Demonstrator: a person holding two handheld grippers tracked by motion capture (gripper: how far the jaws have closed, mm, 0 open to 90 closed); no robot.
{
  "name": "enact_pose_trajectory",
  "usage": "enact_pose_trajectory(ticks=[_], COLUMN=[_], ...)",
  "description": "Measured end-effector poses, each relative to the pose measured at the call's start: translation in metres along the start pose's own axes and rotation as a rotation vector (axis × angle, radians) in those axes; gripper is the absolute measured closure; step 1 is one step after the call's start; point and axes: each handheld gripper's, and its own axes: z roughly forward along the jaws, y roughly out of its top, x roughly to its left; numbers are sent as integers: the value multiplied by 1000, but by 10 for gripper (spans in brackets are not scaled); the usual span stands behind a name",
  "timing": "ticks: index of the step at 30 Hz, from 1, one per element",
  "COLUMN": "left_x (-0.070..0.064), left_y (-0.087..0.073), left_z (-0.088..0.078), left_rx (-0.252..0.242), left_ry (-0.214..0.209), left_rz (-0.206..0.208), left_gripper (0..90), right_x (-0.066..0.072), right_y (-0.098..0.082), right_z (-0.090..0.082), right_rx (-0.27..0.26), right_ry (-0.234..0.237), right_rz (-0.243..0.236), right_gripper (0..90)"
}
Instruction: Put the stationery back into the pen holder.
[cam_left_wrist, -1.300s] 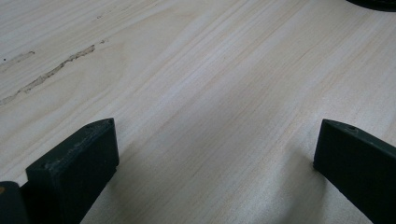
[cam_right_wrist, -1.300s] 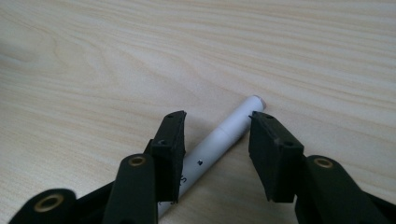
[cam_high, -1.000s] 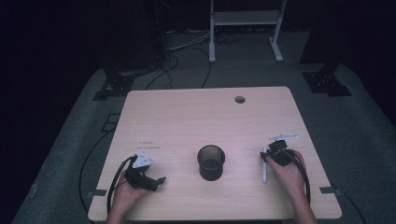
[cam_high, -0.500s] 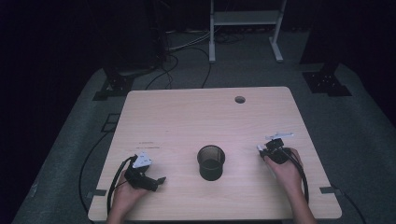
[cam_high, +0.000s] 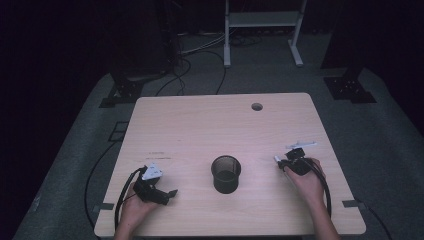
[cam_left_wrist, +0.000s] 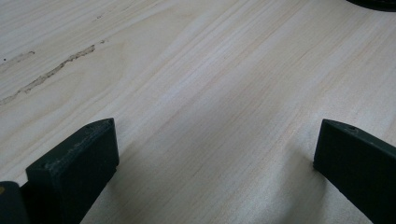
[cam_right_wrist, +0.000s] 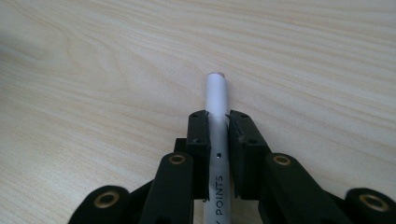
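Note:
My right gripper (cam_right_wrist: 217, 117) is shut on a white pen (cam_right_wrist: 217, 93). The pen's tip sticks out past the jaws, just above the wooden table (cam_right_wrist: 93, 70), and printed letters run along its barrel. In the high view the right gripper (cam_high: 286, 163) sits at the table's right side, with the pen (cam_high: 277, 159) pointing left toward a black mesh cup (cam_high: 226, 173). My left gripper (cam_left_wrist: 217, 135) is open over bare wood with nothing between its jaws. In the high view the left gripper (cam_high: 169, 193) rests near the front left, left of the cup.
The mesh cup stands upright in the middle of the table's front half, between the two hands. A round cable hole (cam_high: 257, 106) lies near the far edge. Black cables trail from both grippers off the front corners. A white metal frame (cam_high: 260, 22) stands on the floor beyond the table.
The white pen, seen earlier as a long stroke beside the right gripper, now shows as a short stub at its jaws. The left hand has not moved.

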Motion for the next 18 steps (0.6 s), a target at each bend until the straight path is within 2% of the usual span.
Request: enact_pose_trajectory(ticks=[3, 10, 18], left_x=[0, 0, 0], left_y=[0, 0, 0], left_z=[0, 0, 0], left_rx=[0, 0, 0], left_ry=[0, 0, 0], left_rz=[0, 0, 0], left_gripper=[0, 0, 0], right_x=[1, 3, 11], right_y=[0, 2, 13], right_z=[0, -8, -26], right_rx=[-3, -50, -111], right_ry=[14, 53, 84], right_rz=[1, 7, -8], right_gripper=[784, 784, 784])
